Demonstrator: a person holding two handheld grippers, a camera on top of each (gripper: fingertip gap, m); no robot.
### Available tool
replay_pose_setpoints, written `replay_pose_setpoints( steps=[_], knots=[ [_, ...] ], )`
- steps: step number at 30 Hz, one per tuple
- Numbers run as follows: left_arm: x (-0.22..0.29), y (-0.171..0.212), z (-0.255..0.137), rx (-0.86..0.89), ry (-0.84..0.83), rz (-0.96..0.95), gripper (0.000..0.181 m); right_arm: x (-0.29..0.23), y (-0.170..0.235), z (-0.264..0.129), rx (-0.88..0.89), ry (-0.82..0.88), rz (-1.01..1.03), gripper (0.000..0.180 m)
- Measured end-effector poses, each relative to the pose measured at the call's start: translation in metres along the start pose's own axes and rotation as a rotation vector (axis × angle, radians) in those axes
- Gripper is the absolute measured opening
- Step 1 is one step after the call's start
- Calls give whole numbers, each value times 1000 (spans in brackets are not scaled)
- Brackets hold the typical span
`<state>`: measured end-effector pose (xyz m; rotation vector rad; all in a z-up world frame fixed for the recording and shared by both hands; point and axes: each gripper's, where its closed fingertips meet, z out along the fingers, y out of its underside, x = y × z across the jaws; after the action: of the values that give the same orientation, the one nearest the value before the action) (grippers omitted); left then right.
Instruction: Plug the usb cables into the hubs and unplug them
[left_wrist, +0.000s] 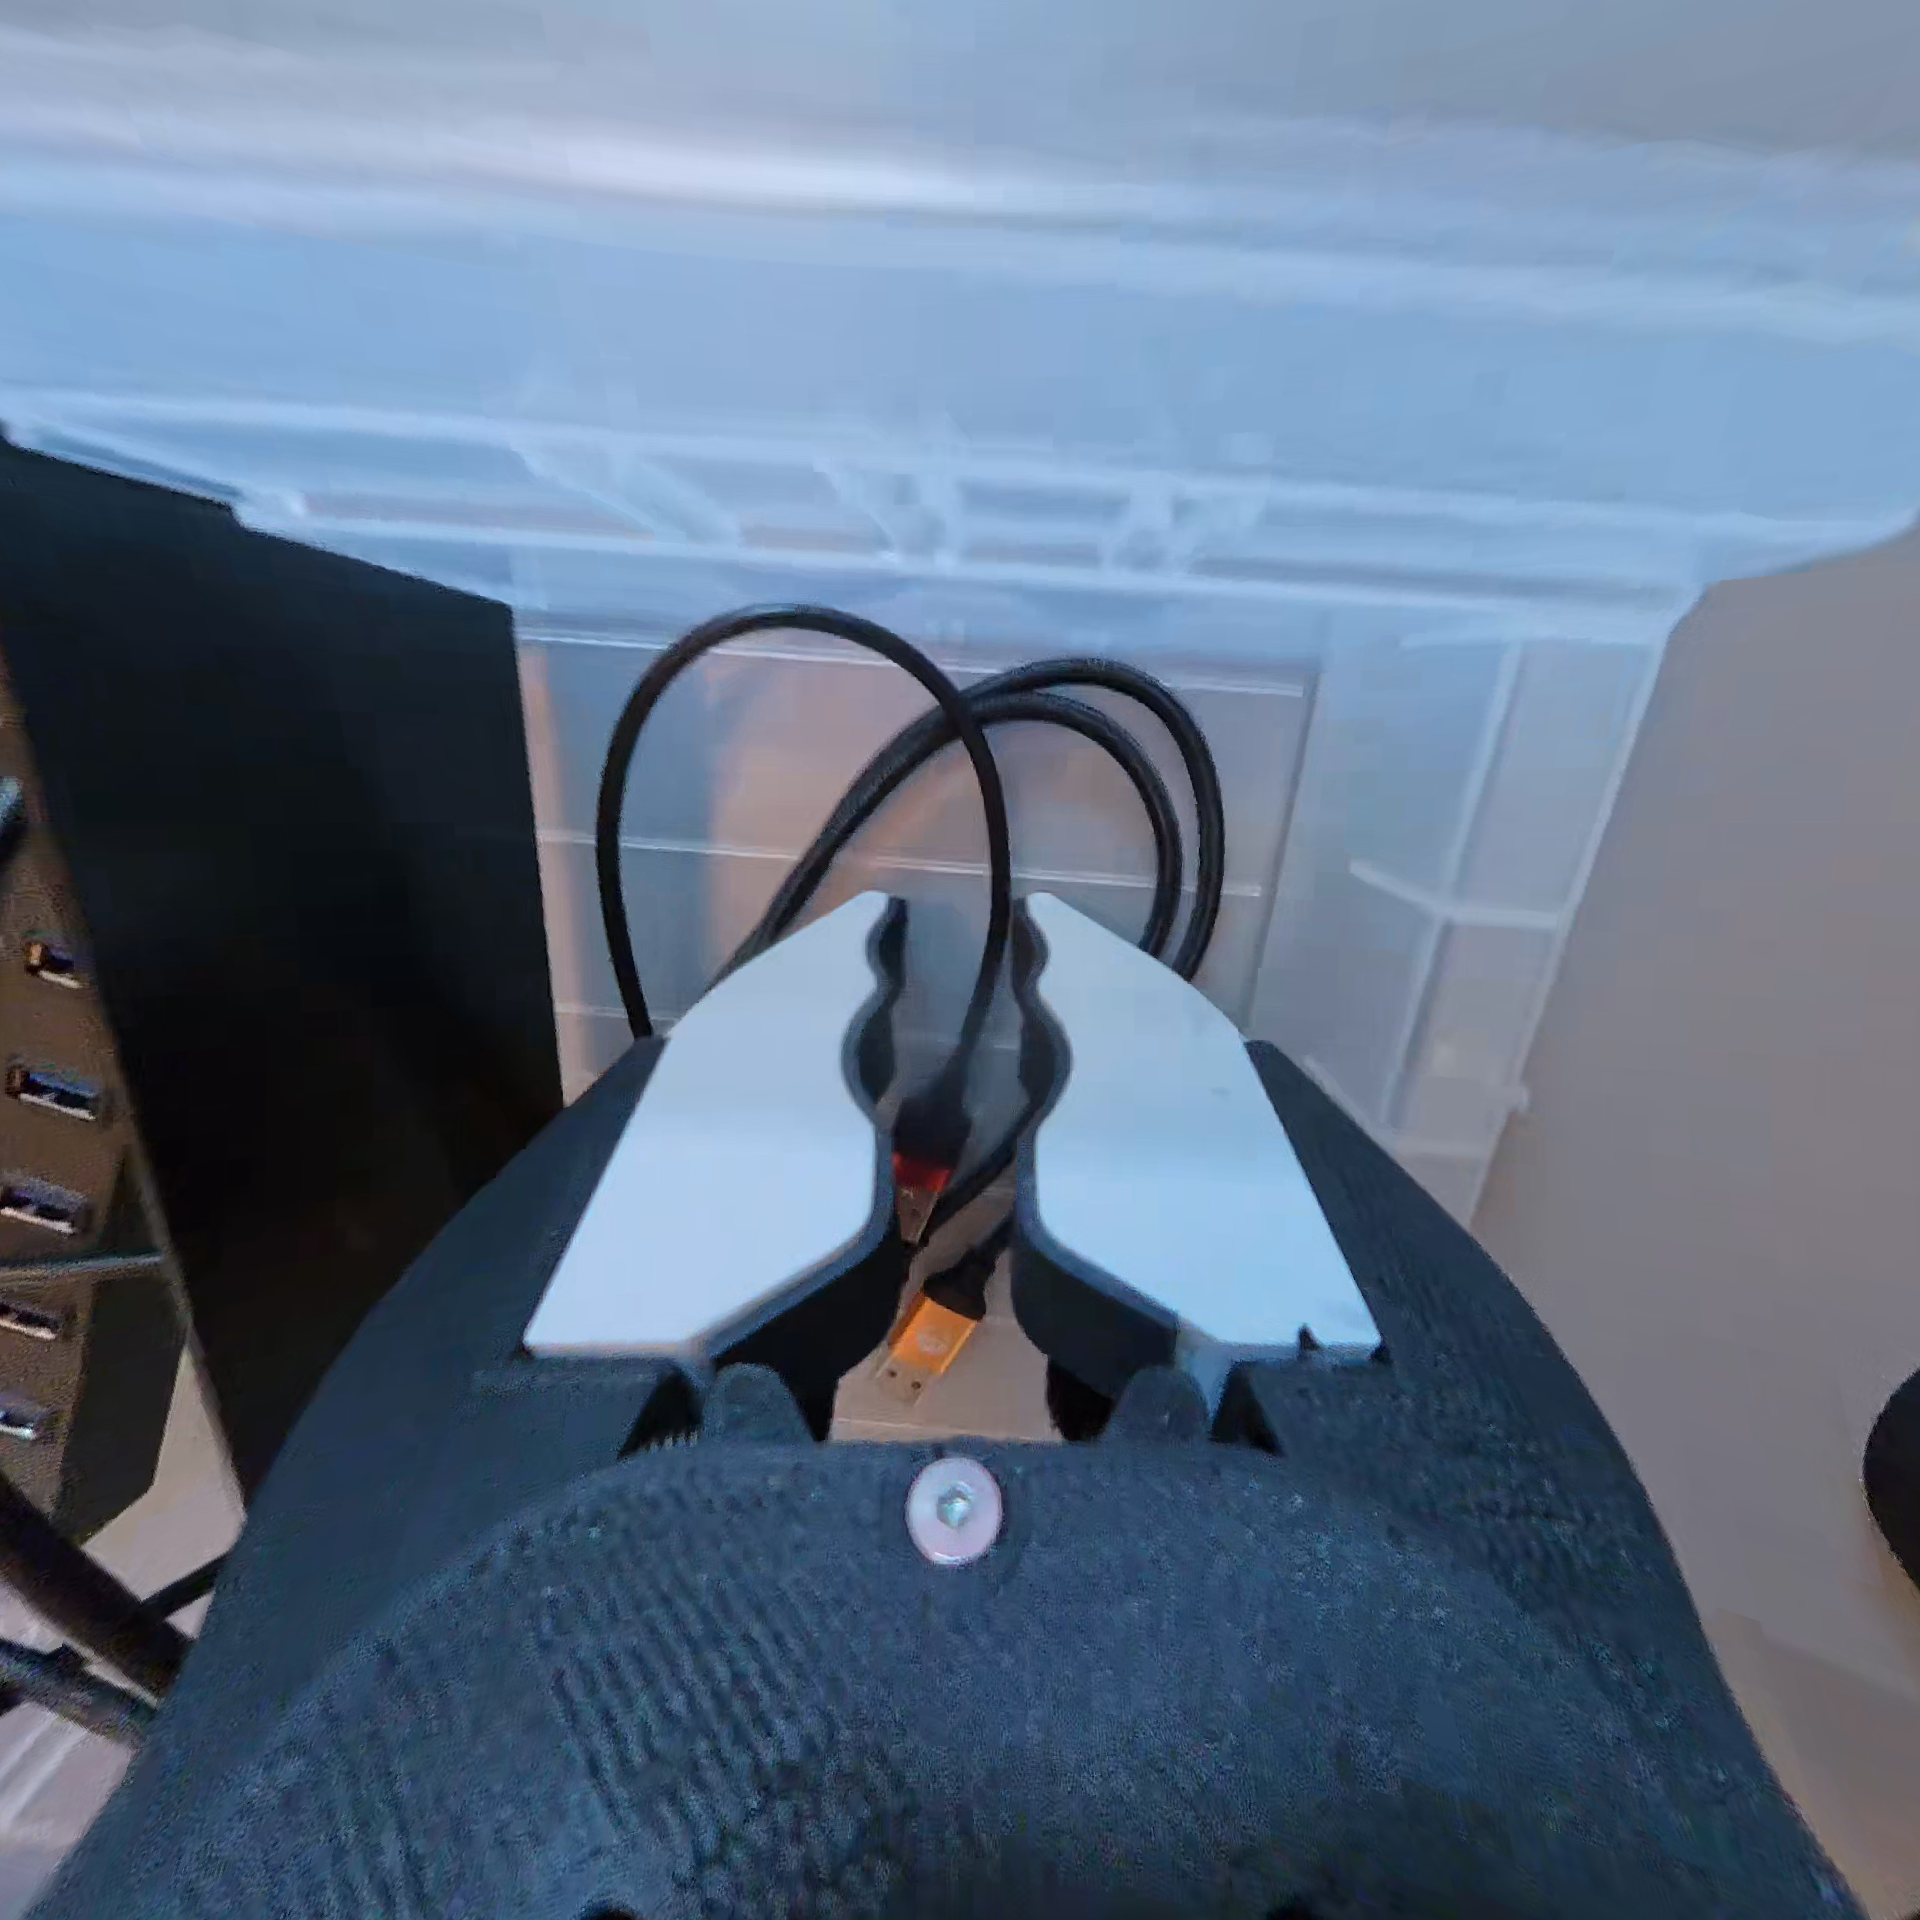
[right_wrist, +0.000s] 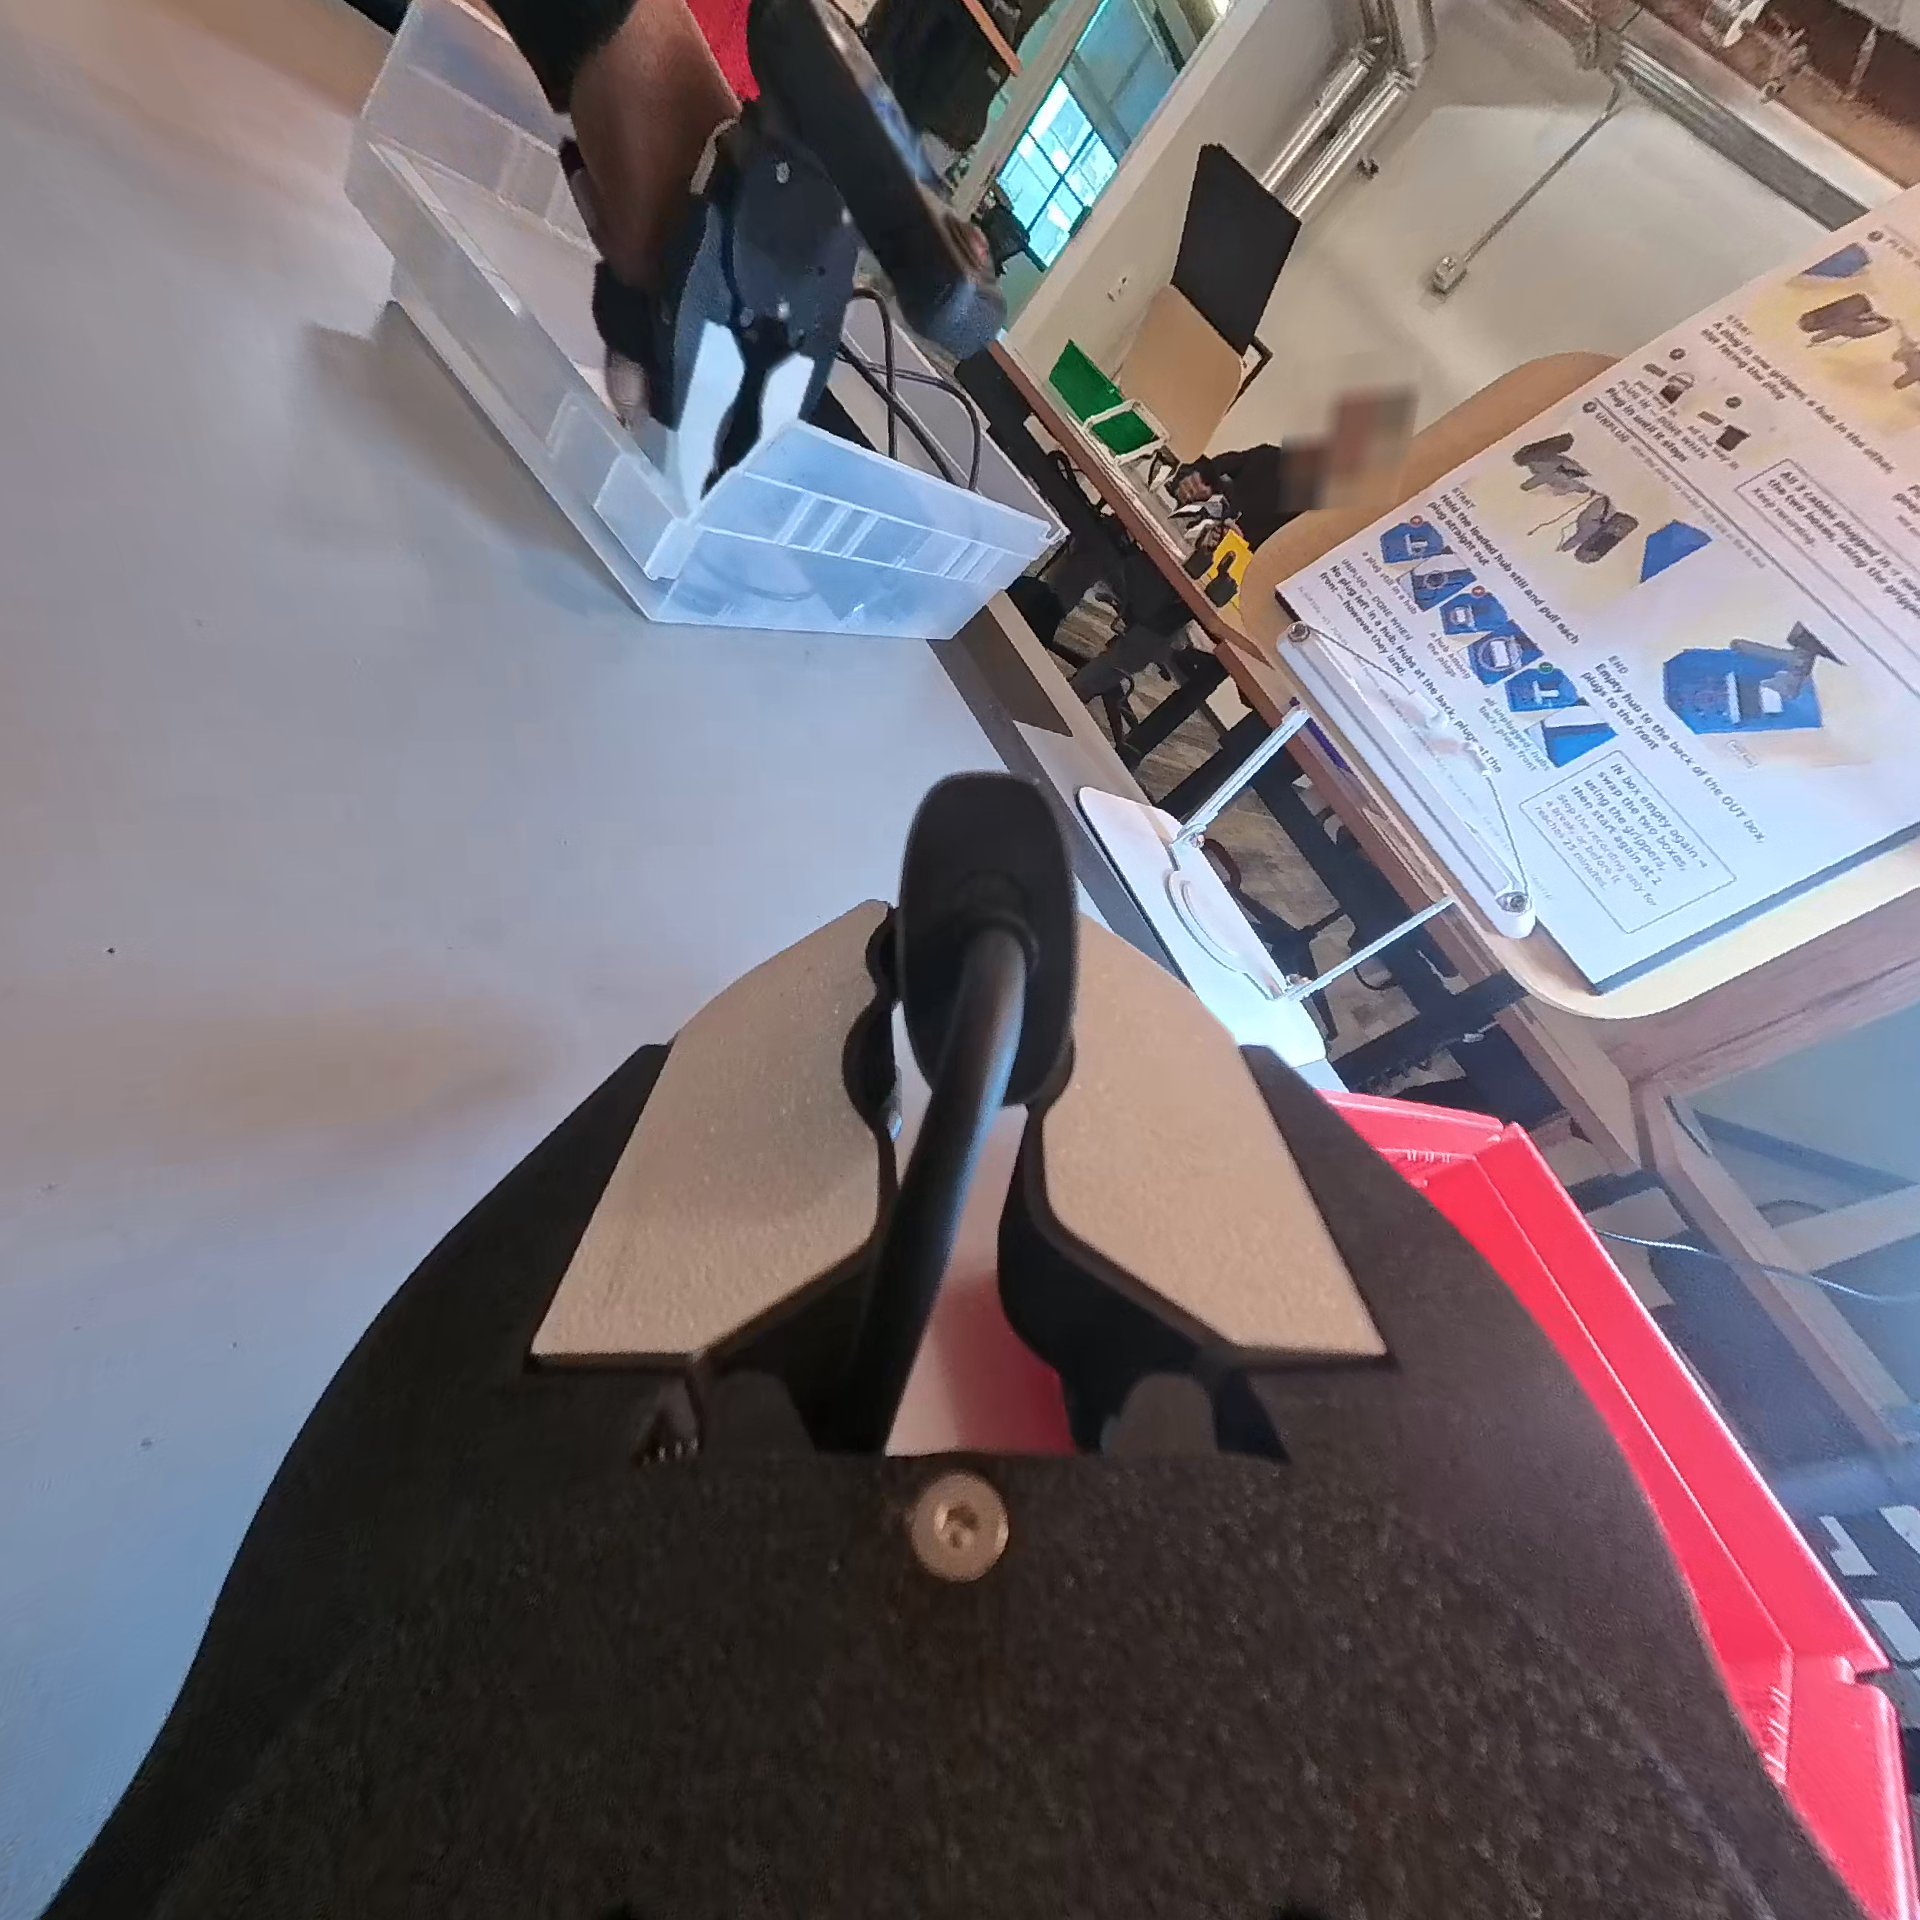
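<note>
Cables (left_wrist: 800, 790) lie looped inside the clear bin (left_wrist: 1455, 831), with a red plug (left_wrist: 923, 1153) and an orange plug (left_wrist: 928, 1340) under the left gripper (left_wrist: 956, 914). Its jaws hang apart over them, gripping nothing. The black hub (left_wrist: 62, 1143) stands left of the bin. The right gripper (right_wrist: 971, 935), near the bin on the worktop (right_wrist: 312, 831), pinches a black cable end (right_wrist: 982, 935). Cables are light and floppy, so the hard plug looks best to grab.

Left claw (left_wrist: 956, 914) slightly parted, pointing down; right claw (right_wrist: 971, 925) clamped, nearly level.
</note>
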<state>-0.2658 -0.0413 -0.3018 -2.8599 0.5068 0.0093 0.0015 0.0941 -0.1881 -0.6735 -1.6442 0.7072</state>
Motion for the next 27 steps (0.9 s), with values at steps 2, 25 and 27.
replay_pose_setpoints(
  steps=[2, 25, 27],
  knots=[
    [-1, 0, 1, -4, -8, 8, 3, 0, 0, 0, 0, 0, 1, 18],
    [165, -136, -172, 1267, 345, -323, 3, 15, -4, -7, 23, 67, 29, 18],
    [185, -141, -157, 1315, 468, -414, 3, 16, -1, -7, 18, 69, 32, 18]
  ],
)
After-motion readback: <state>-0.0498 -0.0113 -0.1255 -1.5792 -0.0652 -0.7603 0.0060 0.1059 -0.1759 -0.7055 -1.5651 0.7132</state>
